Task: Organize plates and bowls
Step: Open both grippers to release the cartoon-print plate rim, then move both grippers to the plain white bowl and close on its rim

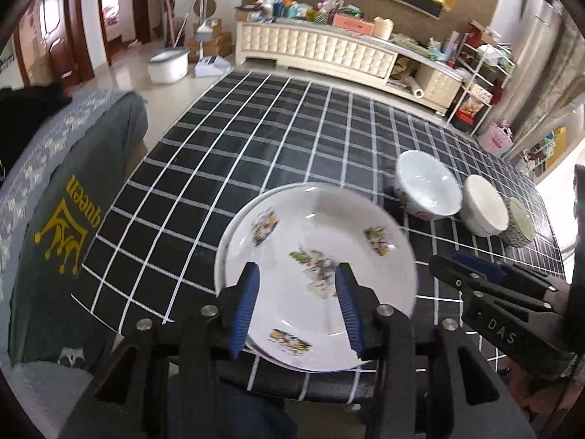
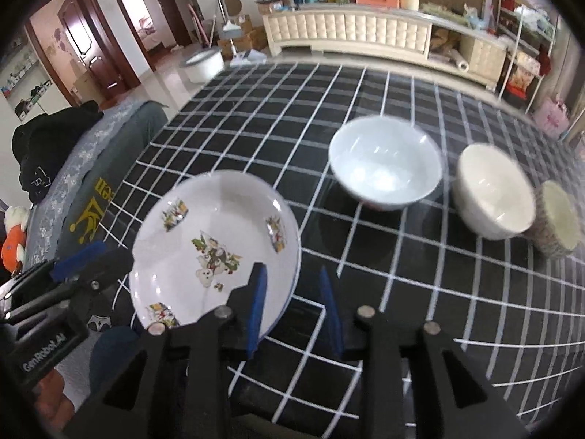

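Note:
A white plate with flower prints [image 1: 318, 267] lies on another plate whose rim [image 1: 234, 226] shows at its left, near the table's front edge; the top plate also shows in the right wrist view [image 2: 215, 252]. My left gripper [image 1: 298, 311] is open, its fingers spread above the plate's near part. My right gripper [image 2: 292, 311] is open over the plate's right rim; it shows at the right in the left wrist view [image 1: 460, 267]. Three bowls stand in a row to the right: a white one [image 2: 384, 161], a cream one [image 2: 493, 190], a patterned one [image 2: 559, 219].
The table has a black cloth with a white grid [image 1: 256, 139]. A chair with a grey garment [image 1: 73, 201] stands at the left. A cream cabinet [image 1: 329, 47] with clutter runs behind the table.

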The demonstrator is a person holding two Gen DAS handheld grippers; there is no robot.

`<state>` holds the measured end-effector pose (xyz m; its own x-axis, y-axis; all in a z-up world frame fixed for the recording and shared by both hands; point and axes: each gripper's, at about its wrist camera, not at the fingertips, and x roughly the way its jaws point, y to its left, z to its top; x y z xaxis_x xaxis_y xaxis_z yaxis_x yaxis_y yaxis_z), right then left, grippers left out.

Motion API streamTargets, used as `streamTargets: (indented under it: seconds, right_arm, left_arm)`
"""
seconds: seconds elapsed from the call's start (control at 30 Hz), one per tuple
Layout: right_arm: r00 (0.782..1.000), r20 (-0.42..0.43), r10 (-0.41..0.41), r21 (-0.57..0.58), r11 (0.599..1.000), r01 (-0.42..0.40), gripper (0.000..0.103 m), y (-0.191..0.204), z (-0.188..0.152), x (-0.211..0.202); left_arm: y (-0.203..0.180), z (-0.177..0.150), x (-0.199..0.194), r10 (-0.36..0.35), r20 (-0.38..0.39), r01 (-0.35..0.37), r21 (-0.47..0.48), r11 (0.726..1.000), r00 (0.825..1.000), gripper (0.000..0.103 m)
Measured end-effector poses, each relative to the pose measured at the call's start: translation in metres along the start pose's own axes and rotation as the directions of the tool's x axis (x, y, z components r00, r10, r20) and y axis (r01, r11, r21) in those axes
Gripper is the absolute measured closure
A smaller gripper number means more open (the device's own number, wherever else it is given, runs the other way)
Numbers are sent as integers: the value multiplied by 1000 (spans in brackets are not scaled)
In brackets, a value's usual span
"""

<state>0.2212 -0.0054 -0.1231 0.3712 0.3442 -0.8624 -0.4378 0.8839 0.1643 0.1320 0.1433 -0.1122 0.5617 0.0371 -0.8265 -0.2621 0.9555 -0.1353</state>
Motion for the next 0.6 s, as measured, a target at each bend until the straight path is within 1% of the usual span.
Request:
streamTargets:
  seconds: [0.07,0.17,0.2,0.23,0.27,0.3,0.33,0.37,0.4,0.43,0.47,0.5,0.6]
  right_arm:
    - [999,35,1,8,1000,-2,68,-3,0,-16]
    - [997,83,-1,7,1000,0,68,-8,1,-39]
    - [995,95,-9,0,1000,9,68,-10,2,-45]
    - [994,107,-24,-14,1000,26,68,-12,3,-52]
    - [993,113,-30,-21,999,32,67,-13,3,-57]
    - [992,119,-34,-27,999,37,65,-15,4,-62]
    - [990,133,-41,-27,999,45,57,-19,5,-68]
    - [987,152,-50,-22,998,54,46,-22,5,-73]
    - [984,167,-56,-16,998,59,41,-25,5,-77]
    - [979,194,-66,-12,998,69,33,-30,6,-83]
    - [974,213,-75,-10,997,79,29,-33,7,-87]
    - [970,229,-87,-6,996,91,27,-36,8,-89]
    - [958,265,-113,4,993,116,21,-49,13,-93]
  left_arm:
    - [-9,1,-8,-7,18,7,18,1000,1000,57]
    - [-27,3,-22,-31,47,28,55,998,998,55]
    - [-32,4,-25,-40,50,37,62,997,998,53]
    - [-36,4,-28,-58,52,54,69,996,997,51]
    - [-42,6,-32,-94,54,89,79,993,994,49]
    - [-46,6,-34,-111,58,106,84,991,992,47]
    - [-50,7,-37,-124,68,118,92,989,990,47]
    - [-56,8,-40,-131,82,122,101,987,988,45]
    - [-62,10,-43,-134,103,122,115,986,986,43]
    - [-66,10,-45,-137,116,122,124,985,984,42]
    - [-73,13,-47,-138,135,119,142,983,981,40]
    - [-77,15,-47,-136,145,114,155,981,980,39]
    - [-90,24,-45,-115,150,84,200,976,982,39]
